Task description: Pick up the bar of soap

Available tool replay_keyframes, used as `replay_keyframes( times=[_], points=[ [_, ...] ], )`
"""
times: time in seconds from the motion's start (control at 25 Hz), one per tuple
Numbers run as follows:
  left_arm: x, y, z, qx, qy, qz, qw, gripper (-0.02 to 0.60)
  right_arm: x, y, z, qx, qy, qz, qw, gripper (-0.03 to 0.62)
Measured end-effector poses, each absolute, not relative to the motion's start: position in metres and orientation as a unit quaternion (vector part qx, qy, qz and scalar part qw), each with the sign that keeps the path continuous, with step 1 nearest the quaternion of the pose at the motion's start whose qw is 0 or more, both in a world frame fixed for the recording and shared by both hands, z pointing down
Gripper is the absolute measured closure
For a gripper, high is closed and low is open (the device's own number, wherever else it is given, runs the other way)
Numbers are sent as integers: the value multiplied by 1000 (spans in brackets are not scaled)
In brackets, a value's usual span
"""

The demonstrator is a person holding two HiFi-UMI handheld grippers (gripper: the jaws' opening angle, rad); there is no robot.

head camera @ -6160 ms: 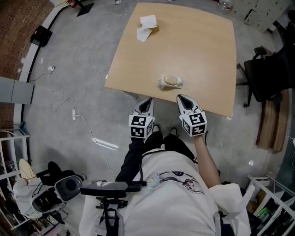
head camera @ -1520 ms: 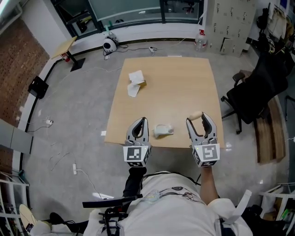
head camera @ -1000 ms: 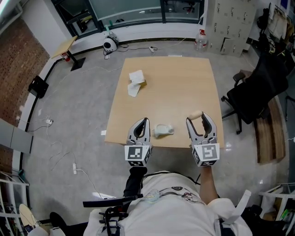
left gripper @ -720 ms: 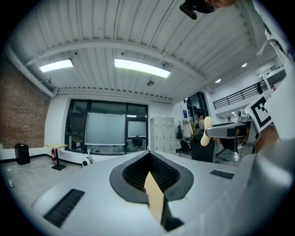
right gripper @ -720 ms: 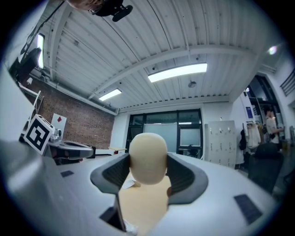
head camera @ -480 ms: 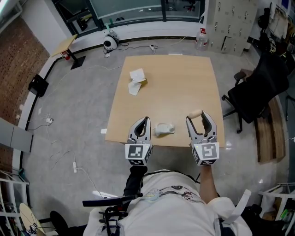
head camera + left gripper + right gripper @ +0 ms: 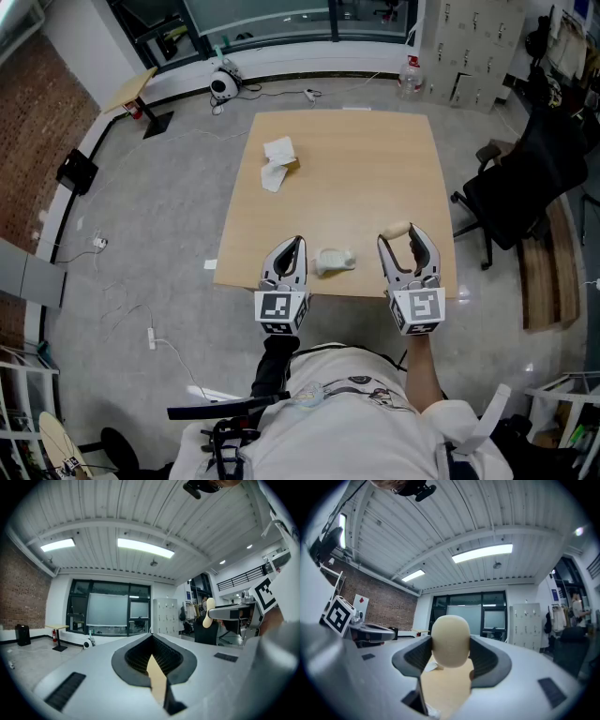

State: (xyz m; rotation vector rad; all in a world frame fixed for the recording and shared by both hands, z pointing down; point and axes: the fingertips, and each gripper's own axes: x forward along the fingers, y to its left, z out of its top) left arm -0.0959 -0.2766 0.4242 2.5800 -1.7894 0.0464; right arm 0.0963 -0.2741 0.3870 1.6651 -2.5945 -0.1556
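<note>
since six seconds ago: up out of the small white soap dish and into the right gripper. over the last half second, next to no shift in either gripper.

now pinches the cream oval bar of soap by its two sides, dark ribbed pads pressed against it, the rounded end poking out past the tips in the right gripper view. holds it lifted above the near right part of the light wooden square table, well to the right of the dish and apart from it.

hovers at the near edge, just left of the dish: left gripper, jaws brought together tip to tip, only a thin sliver of tabletop showing through the hollow of the pads in the left gripper view.

also on the table, at the far left: crumpled white paper beside a small brown scrap, too small to tell what. off to the right on the grey floor, a black office chair.
</note>
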Motion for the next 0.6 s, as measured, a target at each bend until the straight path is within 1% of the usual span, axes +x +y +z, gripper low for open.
replay_keyframes(
  times=[0.6],
  points=[
    [-94,-279,428,824,-566,17,5,577,94,-276,392,536,-842,-51,36,347]
  ],
)
